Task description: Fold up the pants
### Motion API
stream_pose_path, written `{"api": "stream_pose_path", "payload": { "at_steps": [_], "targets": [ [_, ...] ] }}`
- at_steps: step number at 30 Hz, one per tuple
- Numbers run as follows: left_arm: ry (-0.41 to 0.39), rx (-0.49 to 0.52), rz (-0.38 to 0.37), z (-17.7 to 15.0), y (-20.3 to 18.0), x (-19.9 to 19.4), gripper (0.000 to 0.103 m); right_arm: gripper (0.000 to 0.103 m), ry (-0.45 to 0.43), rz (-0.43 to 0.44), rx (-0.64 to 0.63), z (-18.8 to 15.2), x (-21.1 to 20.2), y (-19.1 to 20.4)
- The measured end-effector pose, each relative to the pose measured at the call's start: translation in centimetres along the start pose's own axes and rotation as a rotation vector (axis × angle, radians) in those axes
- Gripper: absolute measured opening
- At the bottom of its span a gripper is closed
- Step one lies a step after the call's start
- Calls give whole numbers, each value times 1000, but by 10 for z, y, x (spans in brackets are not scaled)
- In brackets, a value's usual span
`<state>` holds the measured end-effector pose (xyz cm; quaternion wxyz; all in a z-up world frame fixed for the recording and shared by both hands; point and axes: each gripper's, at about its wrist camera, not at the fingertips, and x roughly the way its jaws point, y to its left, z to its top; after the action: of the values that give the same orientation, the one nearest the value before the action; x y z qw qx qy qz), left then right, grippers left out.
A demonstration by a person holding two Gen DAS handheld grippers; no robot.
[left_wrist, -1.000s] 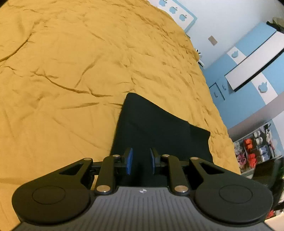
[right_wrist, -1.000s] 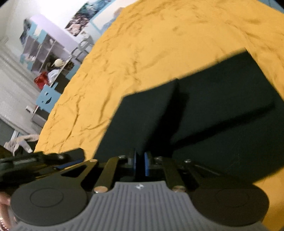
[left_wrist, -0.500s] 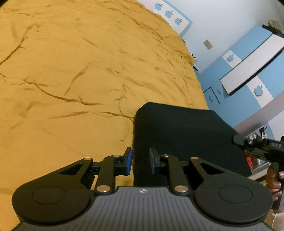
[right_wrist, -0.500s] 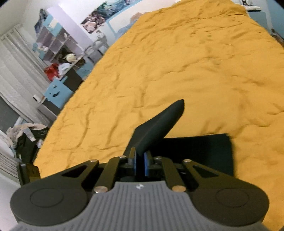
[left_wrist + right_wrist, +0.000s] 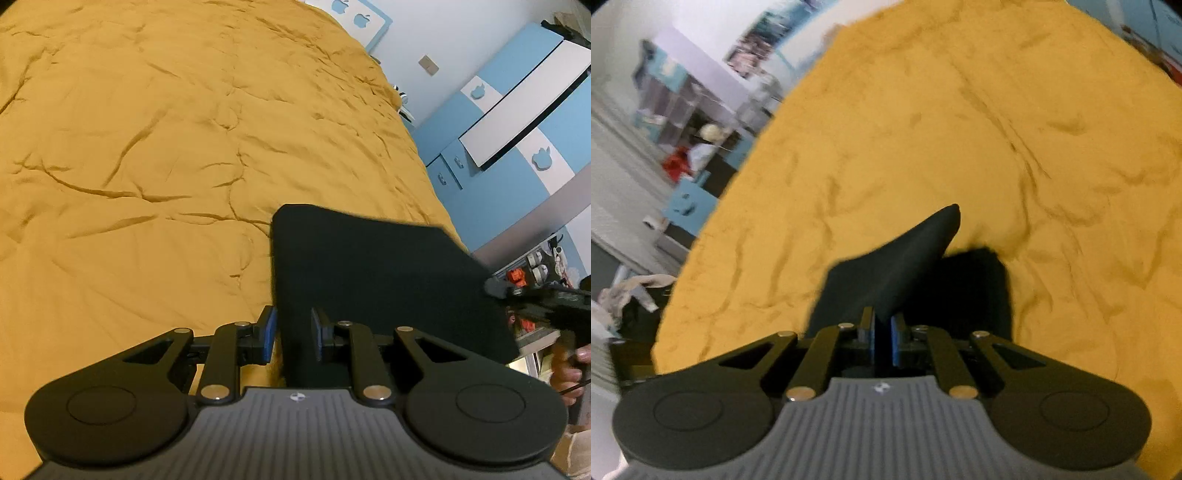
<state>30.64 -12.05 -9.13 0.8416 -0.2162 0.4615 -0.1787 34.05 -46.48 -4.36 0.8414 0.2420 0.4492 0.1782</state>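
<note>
Left gripper (image 5: 293, 339): matte black linkage arms, blue finger pads (image 5: 269, 334), silver pivot screws, two round black discs, grey ribbed housing bearing a small white emblem. Right gripper (image 5: 882, 334): identical build. Hand (image 5: 570, 365): bare skin, dark cable beside it.

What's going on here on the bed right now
A person is folding black pants on a yellow bedspread, with a handheld claw in each hand. The right claw is shut on a raised edge of the fabric. The left claw sits with its pads apart on either side of another edge, not clamped. The pants form a compact dark bundle.
</note>
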Motion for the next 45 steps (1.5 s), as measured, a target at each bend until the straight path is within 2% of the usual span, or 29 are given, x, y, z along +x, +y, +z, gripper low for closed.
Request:
{"api": "stream_pose_path", "payload": {
  "at_steps": [2, 6, 8, 11, 13, 15, 17, 20, 22, 25, 27, 29, 31, 35, 41, 45],
  "targets": [
    [4, 4, 0, 0, 0, 1, 22, 3, 25, -34, -21, 2, 1, -5],
    [15, 1, -10, -1, -3, 6, 22, 3, 103, -166, 34, -6, 29, -40],
    [20, 9, -17, -2, -4, 7, 22, 3, 110, -183, 56, -14, 36, -51],
    [22, 9, -21, -1, -7, 10, 22, 3, 93, -197, 50, -21, 38, -51],
    [20, 10, -28, 0, -11, 12, 22, 7, 83, -222, 27, -25, 34, -47],
    [11, 29, -28, 0, -17, 13, 22, 12, 59, -268, -33, -29, 23, -35],
    [4, 57, -31, -2, -25, 13, 22, 12, 21, -299, -87, -37, 11, -24],
    [1, 102, -39, -7, -38, 14, 21, 12, -36, -290, -164, -51, -5, -4],
    [16, 132, -40, -15, -46, 18, 21, 12, -45, -288, -214, -66, -5, 7],
    [68, 177, 8, -35, -52, 28, 20, 12, -22, -376, -255, -94, 7, 5],
    [96, 194, 44, -50, -51, 31, 18, 15, -9, -407, -235, -109, 13, -5],
    [118, 192, 51, -63, -46, 31, 18, 15, -21, -397, -190, -121, 15, -16],
    [138, 191, 61, -73, -42, 29, 18, 15, -31, -408, -199, -127, 20, -19],
    [187, 132, 54, -90, -26, 24, 17, 16, -39, -422, -193, -127, 23, -20],
    [173, 108, 23, -89, -18, -1, 15, 16, -31, -465, -225, -132, 11, -8],
    [80, 140, -4, -65, -26, -23, 15, 16, -70, -490, -258, -128, -8, 0]
  ]
}}
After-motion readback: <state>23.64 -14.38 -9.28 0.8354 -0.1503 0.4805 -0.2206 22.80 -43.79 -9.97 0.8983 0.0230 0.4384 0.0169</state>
